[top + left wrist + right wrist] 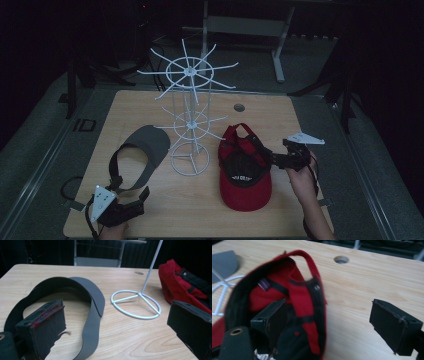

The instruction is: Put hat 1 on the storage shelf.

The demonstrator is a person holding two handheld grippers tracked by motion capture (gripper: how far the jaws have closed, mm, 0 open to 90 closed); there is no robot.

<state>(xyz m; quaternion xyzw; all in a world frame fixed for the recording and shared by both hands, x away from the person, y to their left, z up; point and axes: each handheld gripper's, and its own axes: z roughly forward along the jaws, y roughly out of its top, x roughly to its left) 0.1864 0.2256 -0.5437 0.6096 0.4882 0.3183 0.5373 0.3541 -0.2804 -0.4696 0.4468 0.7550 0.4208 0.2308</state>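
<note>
Left gripper point(131, 205) at near-left corner of worktop point(280, 115), jaws spread wide, nothing between them, parked just short of grey visor point(145, 150). In left gripper view point(115, 325): left jaw pad over the visor's strap loop, right jaw off to the side above bare wood. Visor point(93, 302) flat on worktop, brim pointing away toward the far side, strap loop nearest the gripper.

Right gripper point(267, 155) on right side, held in a hand point(302, 175), grey three-cornered plate on top. Jaws open, reaching into back of red cap point(246, 175). In right gripper view point(337, 317): left jaw inside the cap point(304, 302) opening against the black lining, right jaw outside over bare wood; rear band of cap between the two, not clamped. Cap upside-down-ish, back strap arched up, brim toward the near edge, white lettering on black front panel, unreadable.

White wire rack point(190, 115) upright between visor and cap, ring base point(136, 303) on worktop, two tiers of radiating prongs, all bare. Cap touching or just beside the base ring; cannot tell which. Round grommet hole point(239, 107) in worktop beyond cap.
</note>
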